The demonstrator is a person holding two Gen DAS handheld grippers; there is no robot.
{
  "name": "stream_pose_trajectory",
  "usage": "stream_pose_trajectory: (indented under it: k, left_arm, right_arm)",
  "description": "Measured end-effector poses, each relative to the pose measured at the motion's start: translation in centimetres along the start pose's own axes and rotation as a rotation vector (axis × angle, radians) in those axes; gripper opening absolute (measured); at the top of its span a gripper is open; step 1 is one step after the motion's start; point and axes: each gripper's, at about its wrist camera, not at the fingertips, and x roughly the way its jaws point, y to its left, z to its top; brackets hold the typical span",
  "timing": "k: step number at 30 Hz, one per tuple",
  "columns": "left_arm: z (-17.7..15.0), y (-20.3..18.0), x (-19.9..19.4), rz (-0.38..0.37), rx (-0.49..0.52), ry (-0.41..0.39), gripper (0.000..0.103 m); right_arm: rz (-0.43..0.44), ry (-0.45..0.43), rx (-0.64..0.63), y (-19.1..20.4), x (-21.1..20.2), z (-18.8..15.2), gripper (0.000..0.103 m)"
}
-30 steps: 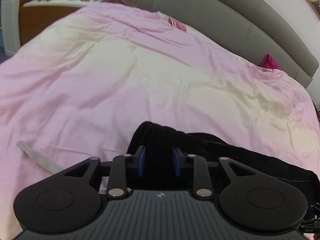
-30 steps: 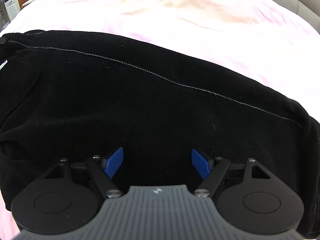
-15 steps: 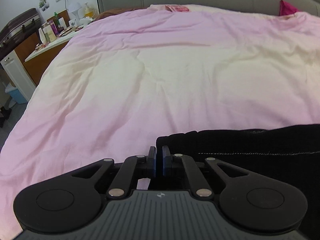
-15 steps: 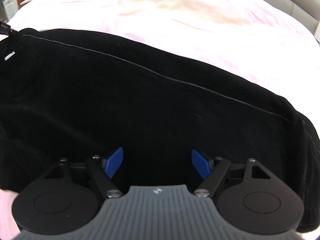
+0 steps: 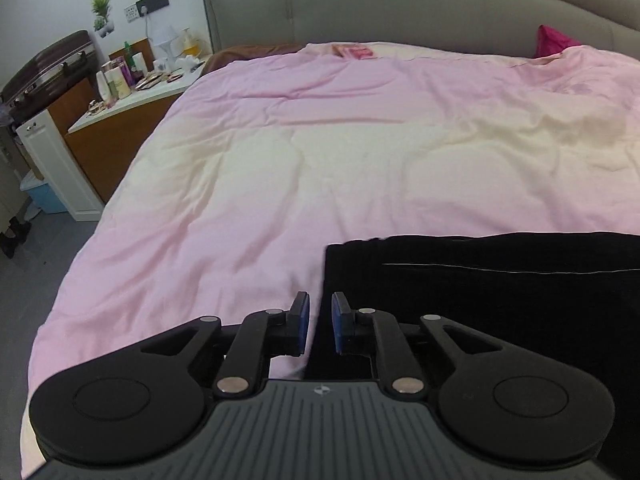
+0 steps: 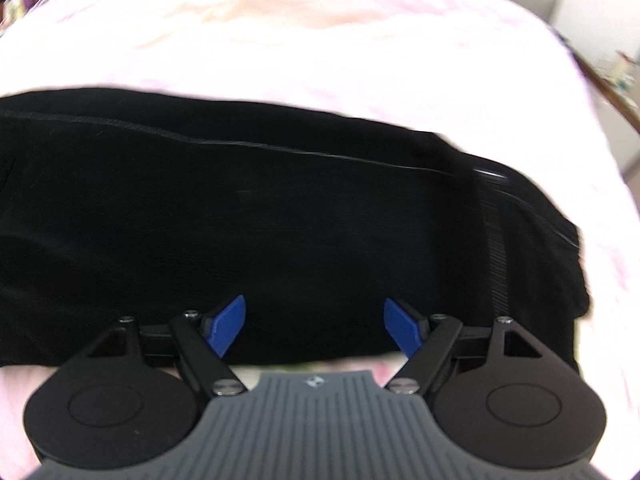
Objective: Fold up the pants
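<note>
While unlabelled — black pants (image 6: 280, 216) flat.

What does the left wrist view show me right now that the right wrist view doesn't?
Only the left wrist view shows the grey headboard, the cluttered bedside counter, and the left edge of the pants, with the left gripper narrowly open just over that edge. Only the right wrist view shows the pants' ribbed right end and the right gripper, wide open above the near edge, holding nothing. Both show the black pants lying flat on the pink duvet, with a pale seam line.
</note>
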Motion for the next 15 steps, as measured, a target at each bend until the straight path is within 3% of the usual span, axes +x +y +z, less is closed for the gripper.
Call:
stream_pose_trajectory:
  k: [6,8,12,14,15]
  left_arm:
    - [-2.3,-8.1,-4.4,-0.160,0.072,0.018,0.020]
    - [-3.6,-11.1,-5.1,-0.211,0.071,0.040,0.021]
    - [-5.9,-16.2,-5.4,-0.280,0.045,0.093,0.021]
    - [-6.8,-18.0,-5.1,-0.318,-0.009,0.132,0.021]
    - [-7.2,-18.7,-4.9,-0.329,-0.026,0.145,0.021]
  right_arm:
    - [-0.231,-0.110,-0.144,-2.5,-2.6,-5.5,0.076]
    - [-0.259,-0.129,-0.236,-3.5,-3.3,-7.5,0.083]
    - [-0.285,-0.150,-0.463,-4.2,-2.3,-10.2,0.083]
    - [-0.295,-0.165,-0.557,-4.5,-1.1,-10.8,0.078]
    - [-0.290,-0.165,-0.587,-4.6,-0.4,-11.0,0.066]
